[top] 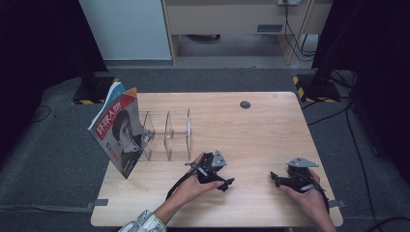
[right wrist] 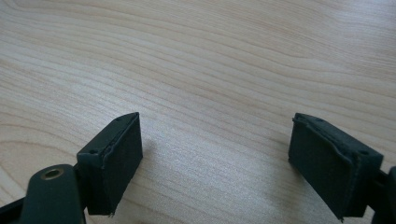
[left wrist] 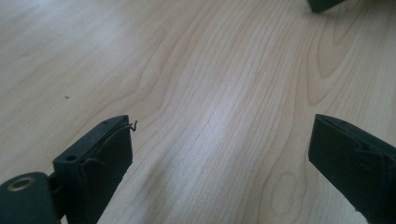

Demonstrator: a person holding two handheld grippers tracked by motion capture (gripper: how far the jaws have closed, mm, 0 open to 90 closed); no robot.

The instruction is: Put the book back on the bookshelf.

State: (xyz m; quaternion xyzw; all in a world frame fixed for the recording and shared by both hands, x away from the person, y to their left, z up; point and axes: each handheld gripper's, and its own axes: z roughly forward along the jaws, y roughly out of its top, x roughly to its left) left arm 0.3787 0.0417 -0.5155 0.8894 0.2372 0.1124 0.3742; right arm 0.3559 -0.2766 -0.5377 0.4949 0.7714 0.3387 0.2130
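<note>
The wooden table (top: 261, 130) carried little: a clear acrylic file rack (top: 167, 135) stood at its left half, its dividers upright and its long axis running left to right along the table. Against the rack's left end leaned a magazine (top: 117, 130), tilted with its top edge out past the table's left side and its cover facing the camera. The cover had a red band with large white Chinese characters (too small in the high view to read with certainty) above a dark portrait; a second, blue-edged publication (top: 115, 90) showed just behind its top.

Nearer the person, the left gripper (top: 227, 183) rested on the table in the left hand (top: 191, 186), just in front of the rack's right end and well apart from the magazine, its jaws pointing to the right. The left gripper view showed its two black jaws spread wide over bare wood, nothing between them.

The right gripper (top: 275, 178) lay on the table in the right hand (top: 307, 195), jaws pointing left toward the other tool. Its jaws were likewise wide apart and held nothing.
</note>
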